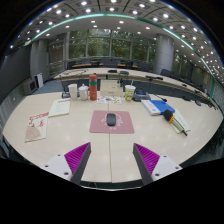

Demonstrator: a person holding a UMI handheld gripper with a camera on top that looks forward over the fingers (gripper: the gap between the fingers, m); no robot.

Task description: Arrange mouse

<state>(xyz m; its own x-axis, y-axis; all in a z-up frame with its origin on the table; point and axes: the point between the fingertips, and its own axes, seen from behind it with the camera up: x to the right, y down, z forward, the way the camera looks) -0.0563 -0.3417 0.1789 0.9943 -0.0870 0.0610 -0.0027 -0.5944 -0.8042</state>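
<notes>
I am looking into a large room with long windows across the upper half of the frame and ceiling lights arcing over the top. Below that, the surface [30,108], a broad pale table, fills the middle band from left to right.

At the centre of the frame lies a pink mat [110,122], flat and square to my view. The mouse [111,119], dark and small, sits on that mat, roughly at its middle, well ahead of the gripper.

To the right of centre I see a blue item [160,106] with a long pale object just beside it. At left of centre a printed sheet [37,126] lies flat near the surface edge. Behind the mat, in the upper centre, stands a cluster of containers, among them an orange bottle [94,86]; I cannot tell the others apart.

The gripper [110,158] occupies the lower centre. Its fingers are spread wide, magenta pads facing inward, and nothing is between them.

Risks, in my judgement: the mouse is low and rounded, so a closing pinch set too high may squeeze it out forward. A descent too deep may catch the mat and drag it with the mouse. An overshoot could reach the containers behind.
</notes>
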